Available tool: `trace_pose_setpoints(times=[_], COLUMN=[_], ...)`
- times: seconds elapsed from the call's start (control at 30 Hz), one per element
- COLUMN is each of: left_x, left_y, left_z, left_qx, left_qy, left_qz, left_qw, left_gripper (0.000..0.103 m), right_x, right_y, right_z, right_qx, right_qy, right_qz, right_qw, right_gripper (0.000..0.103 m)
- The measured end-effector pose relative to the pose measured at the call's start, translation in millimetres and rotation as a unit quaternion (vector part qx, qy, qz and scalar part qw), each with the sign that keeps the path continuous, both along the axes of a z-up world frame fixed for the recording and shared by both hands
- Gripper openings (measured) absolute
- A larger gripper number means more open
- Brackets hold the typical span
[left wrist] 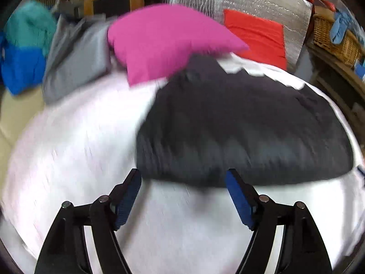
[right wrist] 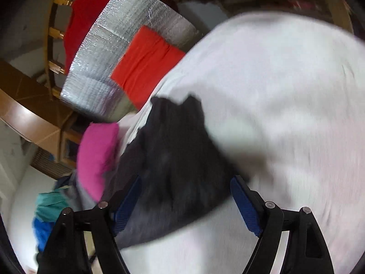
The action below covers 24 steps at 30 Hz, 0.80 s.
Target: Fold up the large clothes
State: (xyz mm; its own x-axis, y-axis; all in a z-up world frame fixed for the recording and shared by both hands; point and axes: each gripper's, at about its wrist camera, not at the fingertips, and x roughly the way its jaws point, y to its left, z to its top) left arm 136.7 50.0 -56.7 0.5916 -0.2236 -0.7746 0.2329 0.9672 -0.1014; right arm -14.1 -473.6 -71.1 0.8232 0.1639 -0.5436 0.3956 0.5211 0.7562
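Note:
A dark charcoal garment (left wrist: 239, 127) lies spread on a white sheet (left wrist: 75, 141). My left gripper (left wrist: 183, 175) is open and empty, its blue pads (left wrist: 129, 196) just short of the garment's near edge. My right gripper (right wrist: 186, 182) is open, jaws wide, hovering over the same garment (right wrist: 175, 159) near one end. Both views are blurred by motion. I cannot tell whether the right fingers touch the cloth.
A pink cushion (left wrist: 164, 41) lies beyond the garment. A red cloth (left wrist: 257, 36) rests on a silver foil mat (left wrist: 262, 4). Grey fabric (left wrist: 75, 59), teal and blue clothes (left wrist: 25, 50) lie at far left. A wicker basket (left wrist: 335, 38) stands at right.

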Motion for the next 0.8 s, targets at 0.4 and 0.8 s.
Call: trace_pose_setpoints(times=[0.4,0.8], left_x=[42.4,73.5], left_y=[54.6,26.7], left_z=[-39.2,-29.0], left_qx=[-0.234,-0.180], left_qy=[0.152,0.085], left_qz=[0.133,0.166], left_qw=[0.9511,0.9658], left_gripper=[0.083,0.084], right_x=[13.3,78.4], right_y=[8.1,9.1], right_z=[-51.3,-42.3], right_qx=[0.123,0.044], right_qy=[-0.003,0.031], right_qz=[-0.010,-0.032], right_qw=[0.992,0.998], right_gripper=[0.085,0.101])
